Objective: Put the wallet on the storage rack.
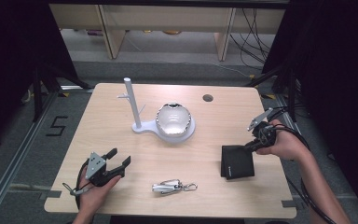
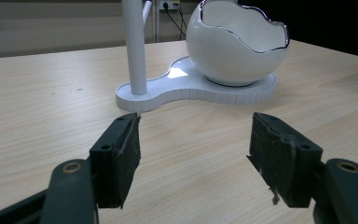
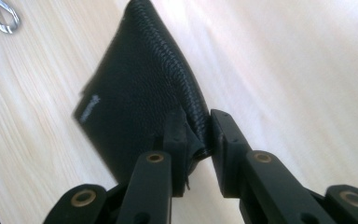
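A black leather wallet lies at the table's right side. My right gripper is shut on its near corner; in the right gripper view both jaws pinch the wallet at its folded edge, gripper. My left gripper rests open near the front left of the table, nothing between its fingers; in the left gripper view the gripper faces a white stand. A silver key ring with a clip lies near the front edge, its clip also in the right gripper view.
A white stand with an upright post and a white egg-shaped bowl sits mid-table, bowl. A cable hole is at the back right. Wooden furniture legs and cables stand beyond the table.
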Tool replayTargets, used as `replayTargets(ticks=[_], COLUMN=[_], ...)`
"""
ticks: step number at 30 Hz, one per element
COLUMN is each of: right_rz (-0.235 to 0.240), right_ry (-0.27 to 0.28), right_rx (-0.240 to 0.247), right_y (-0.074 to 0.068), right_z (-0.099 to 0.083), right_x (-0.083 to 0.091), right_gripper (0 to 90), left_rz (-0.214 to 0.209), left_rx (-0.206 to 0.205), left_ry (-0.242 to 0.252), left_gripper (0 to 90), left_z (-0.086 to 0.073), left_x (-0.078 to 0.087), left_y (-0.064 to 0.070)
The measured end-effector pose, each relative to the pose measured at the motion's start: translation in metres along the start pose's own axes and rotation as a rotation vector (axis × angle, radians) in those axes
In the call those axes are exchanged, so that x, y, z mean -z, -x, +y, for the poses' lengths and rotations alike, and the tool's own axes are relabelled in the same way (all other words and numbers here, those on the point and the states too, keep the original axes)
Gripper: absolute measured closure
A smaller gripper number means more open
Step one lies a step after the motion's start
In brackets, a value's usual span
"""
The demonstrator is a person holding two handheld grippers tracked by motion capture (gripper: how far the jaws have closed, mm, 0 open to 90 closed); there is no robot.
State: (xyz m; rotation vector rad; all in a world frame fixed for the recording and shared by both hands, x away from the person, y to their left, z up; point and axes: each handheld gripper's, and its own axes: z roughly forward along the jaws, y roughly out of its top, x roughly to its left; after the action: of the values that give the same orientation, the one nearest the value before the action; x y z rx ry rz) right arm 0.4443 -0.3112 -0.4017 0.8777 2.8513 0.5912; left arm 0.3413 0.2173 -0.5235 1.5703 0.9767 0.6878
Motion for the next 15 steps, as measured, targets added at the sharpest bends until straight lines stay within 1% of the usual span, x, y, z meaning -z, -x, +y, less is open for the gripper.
replayTargets(ticks=[1, 2, 3, 4, 5, 6, 7, 8, 9, 10, 11, 12, 13, 14, 15], right_rz=[-0.018, -0.018, -0.056, -0.069, -0.085, -0.096, -0.11, -0.117, -0.14, -0.137, -0.146, -0.146, -0.18, -0.186, -0.178], right_ry=[0.028, 0.028, 0.073, 0.082, 0.104, 0.124, 0.154, 0.154, 0.181, 0.183, 0.206, 0.206, 0.243, 0.256, 0.27], right_rx=[0.004, 0.004, 0.022, 0.002, 0.029, 0.024, 0.037, 0.012, 0.03, 0.011, 0.014, 0.014, 0.039, 0.043, 0.041], right_y=[0.0, 0.0, -0.003, -0.006, -0.007, -0.009, -0.01, -0.014, -0.013, -0.016, -0.017, -0.017, -0.017, -0.018, -0.019], right_z=[0.001, 0.001, 0.003, 0.004, 0.006, 0.007, 0.008, 0.009, 0.01, 0.01, 0.011, 0.011, 0.012, 0.012, 0.013], right_x=[0.003, 0.003, 0.007, 0.009, 0.01, 0.011, 0.011, 0.013, 0.012, 0.014, 0.015, 0.015, 0.015, 0.016, 0.015], right_gripper=[78.5, 78.5, 78.6, 78.7, 78.7, 78.7, 78.7, 78.8, 78.7, 78.8, 78.8, 78.8, 78.8, 78.7, 78.7], left_rz=[0.0, 0.0, -0.001, -0.001, -0.001, -0.002, -0.002, -0.002, -0.002, -0.002, -0.002, -0.002, -0.001, 0.0, 0.0], left_rx=[0.002, 0.002, 0.004, 0.004, 0.005, 0.005, 0.006, 0.005, 0.005, 0.005, 0.005, 0.006, 0.007, 0.006, 0.006], left_ry=[0.001, 0.001, 0.003, 0.003, 0.004, 0.005, 0.006, 0.006, 0.006, 0.006, 0.007, 0.006, 0.006, 0.006, 0.006], left_gripper=[33.0, 32.9, 32.9, 32.9, 32.9, 32.9, 32.8, 32.8, 32.8, 32.8, 32.8, 32.7, 32.6, 32.6, 32.7], left_z=[0.0, 0.0, 0.0, 0.0, 0.0, 0.0, 0.0, 0.0, 0.0, 0.0, 0.0, 0.0, 0.0, 0.0, 0.0], left_x=[0.0, 0.0, 0.0, 0.0, 0.0, 0.0, 0.0, 0.0, 0.0, 0.0, 0.0, 0.001, 0.001, 0.001, 0.001], left_y=[0.0, 0.0, 0.0, 0.0, 0.0, 0.0, 0.0, 0.0, 0.0, 0.0, 0.0, 0.0, 0.0, 0.0, 0.0])
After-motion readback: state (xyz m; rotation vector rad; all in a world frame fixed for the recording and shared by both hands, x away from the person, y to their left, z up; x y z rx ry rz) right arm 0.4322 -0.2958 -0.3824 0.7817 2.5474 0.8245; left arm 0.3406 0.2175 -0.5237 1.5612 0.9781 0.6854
